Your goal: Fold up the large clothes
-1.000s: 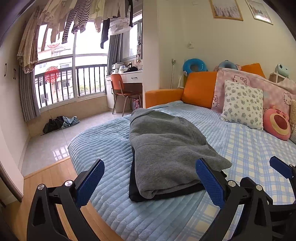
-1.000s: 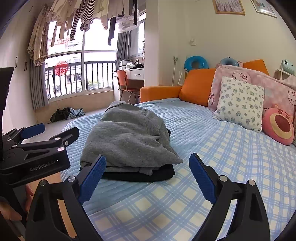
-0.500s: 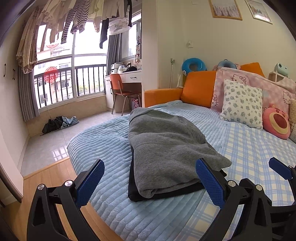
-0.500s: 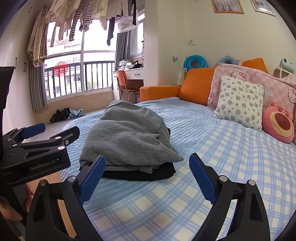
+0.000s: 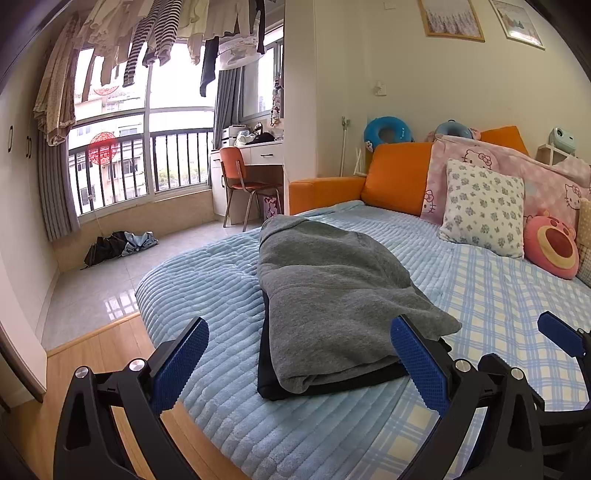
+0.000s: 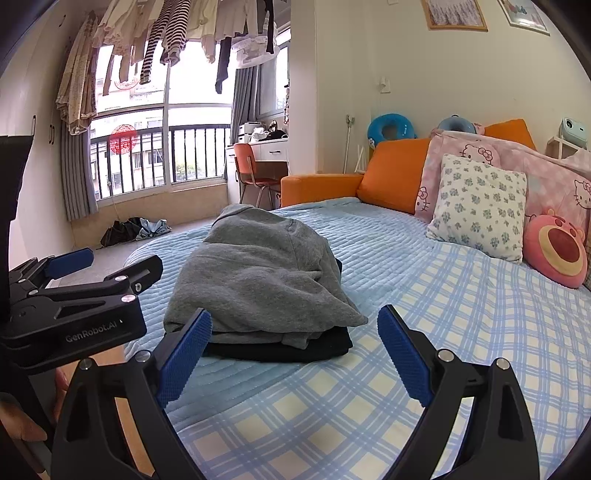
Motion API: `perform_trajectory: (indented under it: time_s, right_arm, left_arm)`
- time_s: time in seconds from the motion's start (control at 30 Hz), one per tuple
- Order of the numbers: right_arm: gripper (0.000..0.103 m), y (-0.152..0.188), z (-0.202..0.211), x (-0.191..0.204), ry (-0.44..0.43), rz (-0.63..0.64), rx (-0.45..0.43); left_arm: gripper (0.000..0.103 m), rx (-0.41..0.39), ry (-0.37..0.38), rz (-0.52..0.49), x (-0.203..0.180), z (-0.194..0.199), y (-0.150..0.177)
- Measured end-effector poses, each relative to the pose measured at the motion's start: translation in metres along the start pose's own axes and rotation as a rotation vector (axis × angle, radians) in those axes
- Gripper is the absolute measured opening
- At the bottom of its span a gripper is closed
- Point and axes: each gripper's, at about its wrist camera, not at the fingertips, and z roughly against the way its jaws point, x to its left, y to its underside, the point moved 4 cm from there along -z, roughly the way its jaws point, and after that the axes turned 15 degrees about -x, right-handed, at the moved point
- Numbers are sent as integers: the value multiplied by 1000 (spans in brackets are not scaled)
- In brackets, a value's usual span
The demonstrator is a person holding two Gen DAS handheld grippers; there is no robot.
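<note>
Folded grey garment [image 5: 332, 291] lies lengthwise toward the window [image 5: 147, 155].

Open bedspread [image 6: 424, 332] before folded pile [image 6: 258, 280]

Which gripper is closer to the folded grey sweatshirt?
Left. Left gripper hangs open at the folded grey sweatshirt, right pad over its near edge; right gripper is open, just short of it.

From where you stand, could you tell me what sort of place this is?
Most likely a home bedroom: a bed with pillows holds the folded gray garment, laundry hangs drying over a balcony window, and a desk with an orange chair sits nearby.
</note>
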Motion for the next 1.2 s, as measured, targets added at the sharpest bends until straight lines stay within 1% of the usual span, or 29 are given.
perform_trajectory:
  time_s: [0.57, 0.6, 1.0, 1.2]
  right_arm:
    - [90, -2, -1, 2, 11, -8, -3]
    - [90, -3, -2, 1, 13, -9, -3]
    - [90, -5, -5, 1, 28, -16, -9]
    - [90, -5, -6, 1, 29, -17, -9]
  left_arm:
    - [100, -14, -25, -1, 0, 14, 3]
    - [100, -14, -28, 0, 1, 19, 3]
    - [100, -14, -30, -4, 3, 21, 4]
    - [100, -9, -43, -7, 8, 32, 10]
